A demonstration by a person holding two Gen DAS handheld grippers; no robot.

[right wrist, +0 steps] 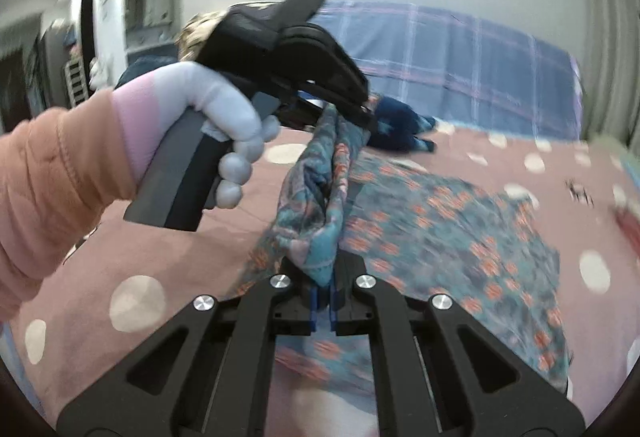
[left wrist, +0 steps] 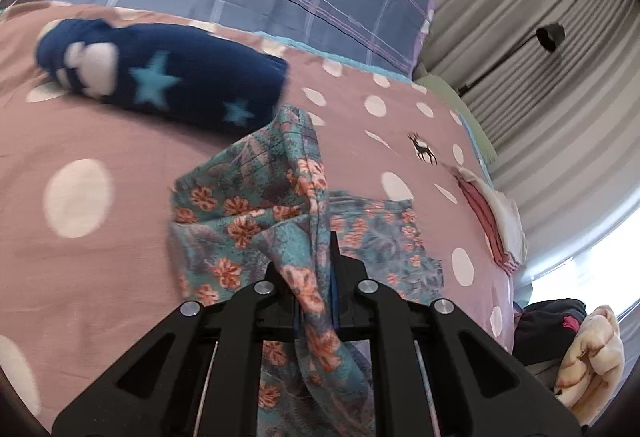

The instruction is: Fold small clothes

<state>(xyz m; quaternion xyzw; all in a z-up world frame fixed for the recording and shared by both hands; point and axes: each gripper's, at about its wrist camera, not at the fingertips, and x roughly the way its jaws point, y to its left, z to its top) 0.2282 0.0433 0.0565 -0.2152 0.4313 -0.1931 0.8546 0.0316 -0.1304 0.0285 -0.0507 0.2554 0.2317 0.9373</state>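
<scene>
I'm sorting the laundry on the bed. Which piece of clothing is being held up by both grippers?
The teal floral garment: the left gripper and right gripper both pinch it. The navy star-patterned piece lies untouched farther back; the pink-and-white pile sits off to the side.

Teal garment (left wrist: 248, 197) with orange flowers; pink bedspread (left wrist: 100, 141) with white dots; navy roll (left wrist: 160, 77), light-blue stars.

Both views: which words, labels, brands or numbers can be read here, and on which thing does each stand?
None can be read.
Floral garment: pattern only, no label in view.
Navy garment: stars and white shapes, no letters.
Bedspread: dots and a small deer figure, no text.
Grippers: no markings visible.
</scene>
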